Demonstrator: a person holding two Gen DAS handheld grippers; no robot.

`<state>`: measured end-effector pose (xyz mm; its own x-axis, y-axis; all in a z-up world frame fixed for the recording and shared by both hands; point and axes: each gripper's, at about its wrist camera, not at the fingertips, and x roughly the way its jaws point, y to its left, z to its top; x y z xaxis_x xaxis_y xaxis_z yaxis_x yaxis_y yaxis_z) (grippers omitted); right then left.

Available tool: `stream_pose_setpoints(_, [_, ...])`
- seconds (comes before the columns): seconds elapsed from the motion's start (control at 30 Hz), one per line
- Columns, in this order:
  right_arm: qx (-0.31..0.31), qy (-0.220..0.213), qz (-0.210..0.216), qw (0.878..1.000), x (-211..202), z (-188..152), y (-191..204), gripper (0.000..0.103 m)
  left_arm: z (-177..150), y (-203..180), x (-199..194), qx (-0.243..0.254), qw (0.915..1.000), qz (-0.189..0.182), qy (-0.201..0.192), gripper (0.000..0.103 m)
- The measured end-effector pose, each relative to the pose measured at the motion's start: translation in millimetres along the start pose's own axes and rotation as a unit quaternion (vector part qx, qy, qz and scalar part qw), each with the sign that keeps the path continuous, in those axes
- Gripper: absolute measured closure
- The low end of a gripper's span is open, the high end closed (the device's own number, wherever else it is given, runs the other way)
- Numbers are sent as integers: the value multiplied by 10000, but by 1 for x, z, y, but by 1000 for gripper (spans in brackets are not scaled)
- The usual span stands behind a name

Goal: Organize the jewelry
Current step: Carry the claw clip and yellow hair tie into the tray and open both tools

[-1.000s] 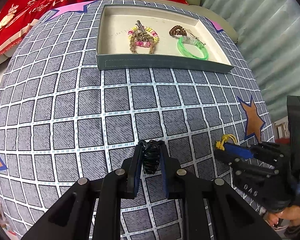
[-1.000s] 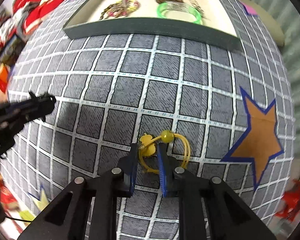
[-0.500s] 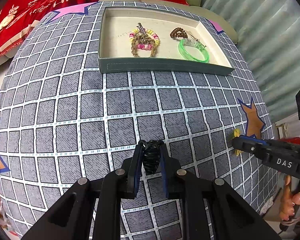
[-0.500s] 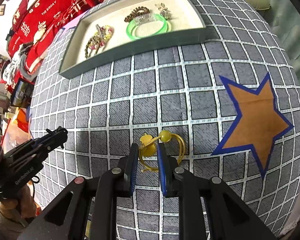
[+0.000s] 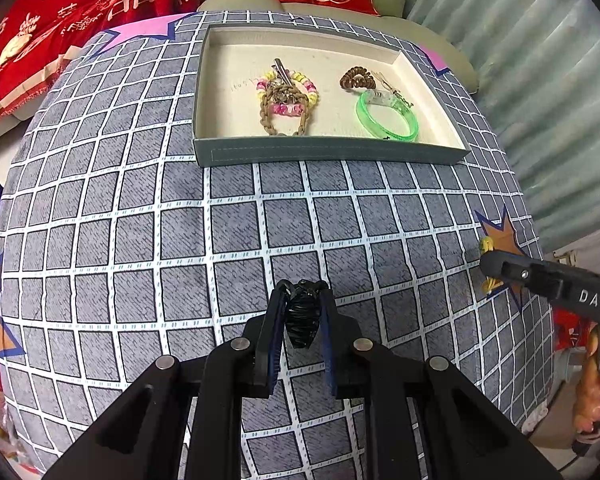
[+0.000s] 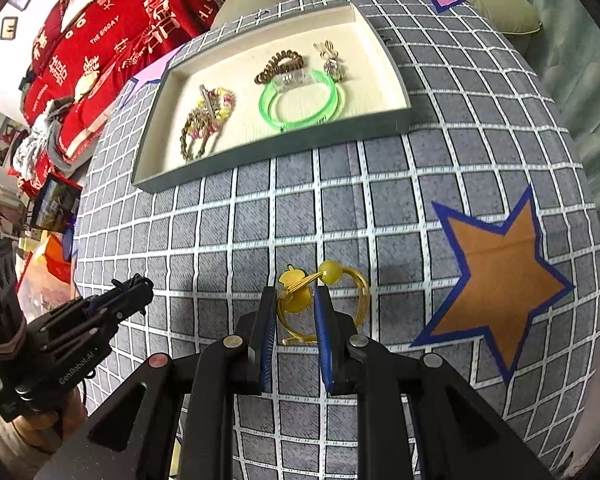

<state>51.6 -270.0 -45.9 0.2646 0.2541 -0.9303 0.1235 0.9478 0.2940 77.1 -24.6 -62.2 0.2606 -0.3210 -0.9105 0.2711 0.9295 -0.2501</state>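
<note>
Fingers of the left gripper (image 5: 302, 312) pinch a black hair tie (image 5: 302, 320) above the checked table (image 5: 140, 240); the right gripper (image 6: 296, 308), marked "DAS", pinches a yellow bracelet (image 6: 328, 280). Only the right view shows "GenRobot.AI". Ahead sits the tray (image 5: 324, 155).

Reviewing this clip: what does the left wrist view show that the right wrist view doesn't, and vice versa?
Left wrist only: the black hair tie clamped in the left tongs. Right wrist only: the whole yellow hair tie in the right tongs, plus the full orange star. Both: the tray with the green bangle and beaded bracelet.
</note>
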Motion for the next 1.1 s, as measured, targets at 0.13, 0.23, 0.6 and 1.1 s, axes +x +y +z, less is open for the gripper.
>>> stream_pose_setpoints(0.13, [-51,-52,10,10000,-3,9,0,83,5,-1,0,-16,10000,17,-35,75])
stream_pose_setpoints(0.23, [-82,-87,23,9999,-6,17,-1,83,12,-2,-1,-4,10000,48,-85,76])
stream_pose_setpoints(0.6, [-241,-335,40,9991,-17,69,-5,83,61,0,-11,-12,9987,161,-491,76])
stream_pose_setpoints(1.1, [-409,-398,75,9983,6,148,-1,83,135,-4,13,-124,9961,343,-807,75])
